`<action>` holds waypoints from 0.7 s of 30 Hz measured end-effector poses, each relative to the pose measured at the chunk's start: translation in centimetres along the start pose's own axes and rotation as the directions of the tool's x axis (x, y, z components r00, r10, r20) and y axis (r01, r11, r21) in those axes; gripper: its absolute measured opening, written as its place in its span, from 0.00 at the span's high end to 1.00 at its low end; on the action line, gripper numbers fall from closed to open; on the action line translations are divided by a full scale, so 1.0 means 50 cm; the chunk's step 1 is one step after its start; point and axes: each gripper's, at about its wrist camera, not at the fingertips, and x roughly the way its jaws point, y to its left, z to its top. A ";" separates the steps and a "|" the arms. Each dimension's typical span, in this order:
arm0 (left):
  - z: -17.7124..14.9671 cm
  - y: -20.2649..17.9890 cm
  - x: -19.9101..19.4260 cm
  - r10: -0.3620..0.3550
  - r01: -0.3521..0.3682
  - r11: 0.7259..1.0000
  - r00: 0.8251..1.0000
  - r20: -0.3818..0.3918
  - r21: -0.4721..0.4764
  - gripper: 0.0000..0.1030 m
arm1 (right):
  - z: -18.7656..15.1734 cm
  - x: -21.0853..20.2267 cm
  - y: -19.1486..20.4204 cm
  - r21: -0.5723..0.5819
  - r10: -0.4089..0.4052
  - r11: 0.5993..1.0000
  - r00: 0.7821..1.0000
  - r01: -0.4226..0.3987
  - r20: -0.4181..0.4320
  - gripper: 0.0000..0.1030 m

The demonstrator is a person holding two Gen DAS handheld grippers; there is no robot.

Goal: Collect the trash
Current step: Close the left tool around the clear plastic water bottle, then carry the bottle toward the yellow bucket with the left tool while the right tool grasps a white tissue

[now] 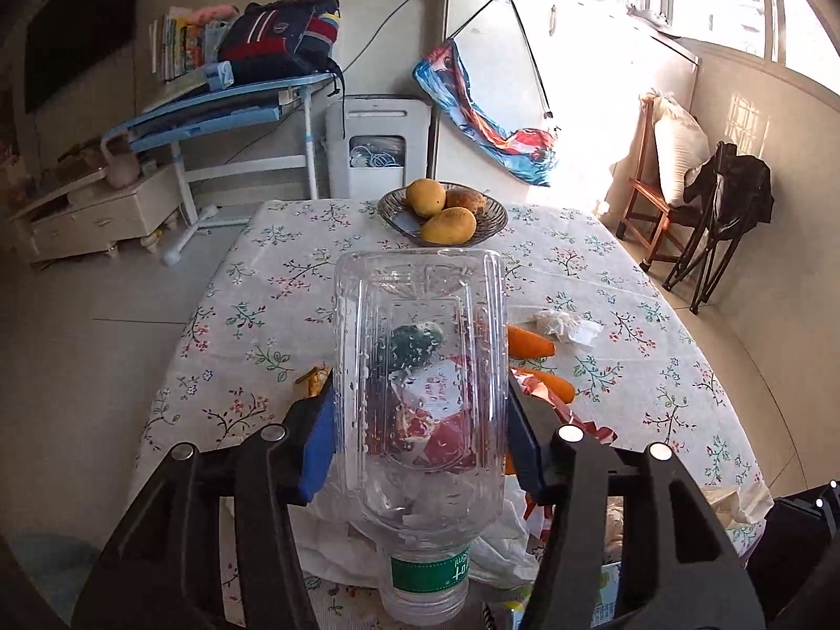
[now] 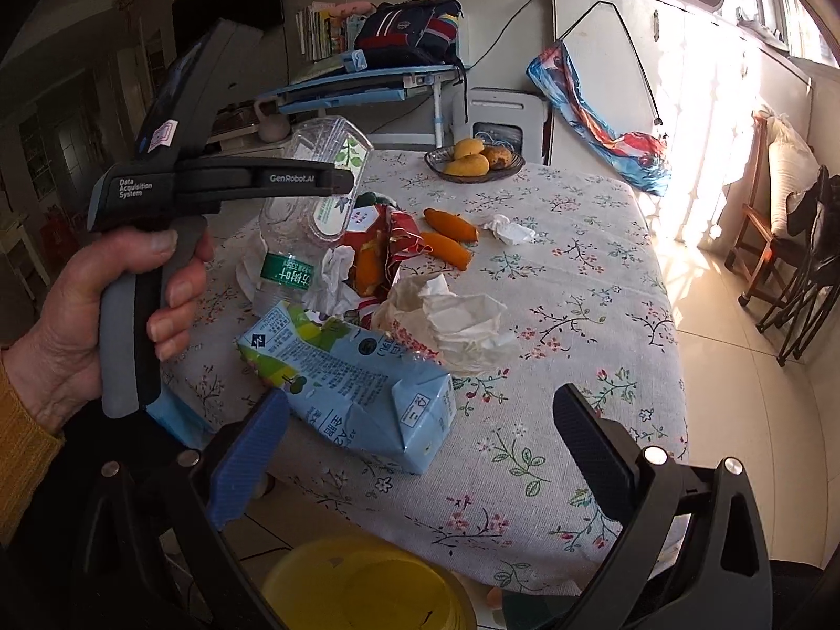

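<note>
My left gripper (image 1: pixel 420 420) is clamped on a clear plastic water bottle (image 1: pixel 420 394), its blue pads (image 1: pixel 317 446) pressed against both sides; the bottle hangs neck-down toward me, its green label (image 1: pixel 430 572) near the cap end. My left hand (image 2: pixel 105 304) shows in the right view, wrapped around the grey handle. My right gripper (image 2: pixel 420 451) stands wide, nothing between its fingers, hovering over the near edge of the table (image 2: pixel 577 472).

The table wears a pale floral tablecloth (image 1: pixel 262 289). On it lies the rest of the trash: a light blue milk carton (image 2: pixel 357 394) on its side just ahead of my right fingers, crumpled white tissue (image 2: pixel 462 325) beyond it, red torn wrapping (image 2: pixel 404 241), orange peel pieces (image 2: pixel 451 226) and a small tissue wad (image 2: pixel 506 231) farther in. A glass bowl of mangoes (image 2: pixel 475 163) sits at the far edge. A yellow bin (image 2: pixel 362 588) stands below the near edge.

Around the room: a blue study desk (image 1: pixel 226 105) piled with books and a dark backpack (image 1: pixel 283 42), a white cabinet (image 1: pixel 551 68), a wooden chair (image 1: pixel 656 199) with a cushion, and bright sun on the tiled floor.
</note>
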 end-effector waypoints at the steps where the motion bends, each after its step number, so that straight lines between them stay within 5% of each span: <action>1: 0.001 0.011 -0.003 0.003 -0.003 1.000 1.000 0.003 -0.015 0.48 | 0.007 0.007 -0.016 0.053 0.031 0.998 0.999 -0.031 -0.011 0.06; 6: -0.001 0.061 -0.017 -0.025 0.025 0.994 1.000 0.007 -0.107 0.48 | 0.033 0.050 -0.081 0.262 0.122 0.959 0.992 -0.108 -0.039 0.11; 9: -0.003 0.086 -0.024 -0.046 0.048 0.987 0.999 0.013 -0.154 0.48 | 0.045 0.080 -0.102 0.331 0.168 0.933 0.984 -0.142 -0.051 0.25; 11: -0.005 0.100 -0.026 -0.055 0.057 0.982 0.998 0.020 -0.182 0.48 | 0.050 0.102 -0.109 0.356 0.197 0.921 0.977 -0.157 -0.078 0.52; 14: -0.009 0.128 -0.034 -0.058 0.064 0.972 0.998 0.033 -0.227 0.48 | 0.051 0.112 -0.110 0.371 0.221 0.911 0.973 -0.182 -0.065 0.72; 21: -0.031 0.216 -0.048 -0.116 0.139 0.900 0.990 0.081 -0.413 0.48 | 0.053 0.073 -0.137 0.406 0.198 0.889 0.977 -0.210 0.073 0.82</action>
